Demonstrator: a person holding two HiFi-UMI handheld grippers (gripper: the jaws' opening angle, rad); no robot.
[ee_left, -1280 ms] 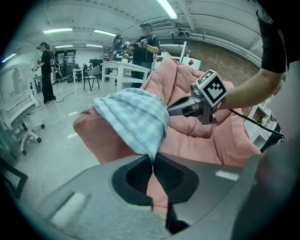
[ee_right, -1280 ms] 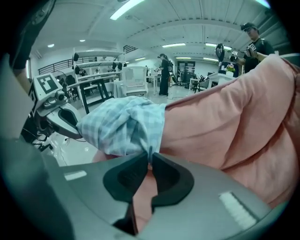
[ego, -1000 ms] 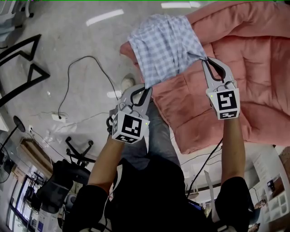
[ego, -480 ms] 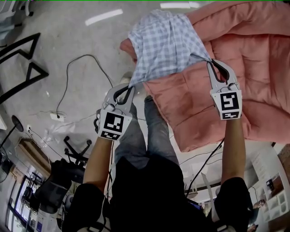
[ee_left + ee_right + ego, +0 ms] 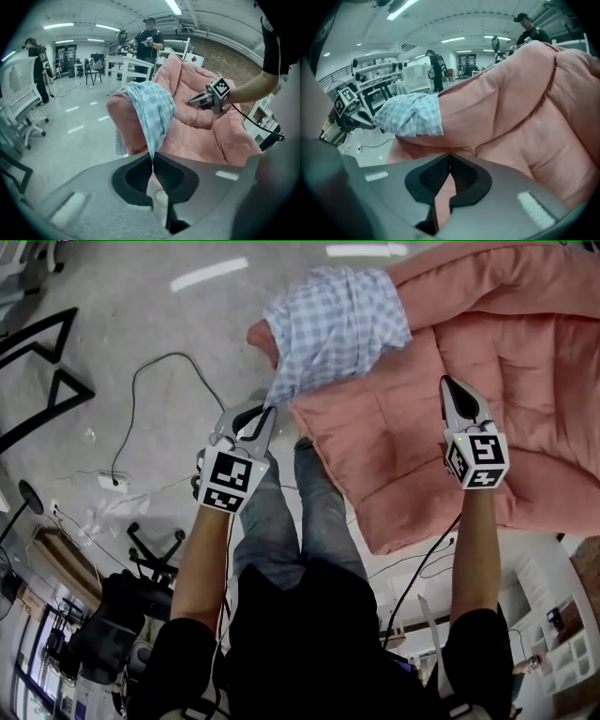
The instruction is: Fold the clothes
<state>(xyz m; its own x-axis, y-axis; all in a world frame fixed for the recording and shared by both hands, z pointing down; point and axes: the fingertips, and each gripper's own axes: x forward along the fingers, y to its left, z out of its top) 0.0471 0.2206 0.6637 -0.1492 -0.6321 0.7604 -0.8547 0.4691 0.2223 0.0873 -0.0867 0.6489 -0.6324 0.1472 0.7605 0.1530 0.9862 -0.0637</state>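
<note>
The left tool (image 5: 268,410) is clamped on a corner of the checked shirt (image 5: 337,329), which lies bunched on the far left end of the pink quilt (image 5: 525,371). The right tool (image 5: 447,382), above the quilt further right, has just been closing; its jaws meet with nothing between them.

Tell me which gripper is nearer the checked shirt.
Left. The left gripper clamps the checked shirt; the right gripper, shut empty, is apart over the pink quilt.
</note>
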